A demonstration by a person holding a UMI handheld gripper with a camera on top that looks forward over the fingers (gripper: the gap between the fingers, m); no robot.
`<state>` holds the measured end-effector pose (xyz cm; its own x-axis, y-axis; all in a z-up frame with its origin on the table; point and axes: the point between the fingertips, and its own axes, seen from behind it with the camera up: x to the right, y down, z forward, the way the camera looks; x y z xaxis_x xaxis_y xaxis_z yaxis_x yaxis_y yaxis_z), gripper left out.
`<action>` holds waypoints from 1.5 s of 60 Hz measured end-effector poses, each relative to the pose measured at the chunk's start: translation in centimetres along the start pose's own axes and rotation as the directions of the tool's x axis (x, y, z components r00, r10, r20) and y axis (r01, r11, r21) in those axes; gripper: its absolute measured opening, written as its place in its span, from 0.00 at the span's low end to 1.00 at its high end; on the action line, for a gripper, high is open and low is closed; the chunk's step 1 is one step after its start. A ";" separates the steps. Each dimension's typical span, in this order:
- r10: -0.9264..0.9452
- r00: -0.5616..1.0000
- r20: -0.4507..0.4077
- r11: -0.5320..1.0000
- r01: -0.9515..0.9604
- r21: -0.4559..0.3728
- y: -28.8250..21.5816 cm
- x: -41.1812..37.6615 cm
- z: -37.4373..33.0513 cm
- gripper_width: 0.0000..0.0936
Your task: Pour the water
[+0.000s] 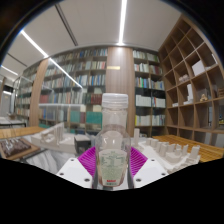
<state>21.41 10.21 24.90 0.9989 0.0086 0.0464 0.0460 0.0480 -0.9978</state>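
Gripper view: tool [112, 163] clamping upright bottle [113, 140]

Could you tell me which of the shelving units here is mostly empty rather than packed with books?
The wooden cubby shelf beside the gripper, which grips the bottle. The bookshelves beyond are full.

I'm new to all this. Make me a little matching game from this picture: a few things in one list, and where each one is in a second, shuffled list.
Things:
1. clear bottle
2. bookshelves
3. ceiling light strips
4. wooden table

Places:
A. overhead, running away from the camera
B. clamped between the gripper fingers' purple pads
C. under the gripper, stretching off to the side
D. along the far wall, behind the bottle

Pairs: 1-B, 2-D, 3-A, 4-C
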 end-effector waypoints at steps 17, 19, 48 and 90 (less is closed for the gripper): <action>0.014 0.999 -0.038 0.953 -0.025 -0.301 17.9 3.1 -0.8 0.44; -0.015 0.999 -0.031 0.956 0.005 -0.295 17.9 3.2 -1.2 0.45; -0.079 0.993 -0.093 0.915 0.035 -0.402 13.8 2.4 -8.3 0.91; 0.027 0.976 -0.216 0.878 -0.126 -0.462 3.0 -3.9 -43.5 0.91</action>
<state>18.14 -33.18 19.70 0.9785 -0.2059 0.0084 -0.0808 -0.4208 -0.9035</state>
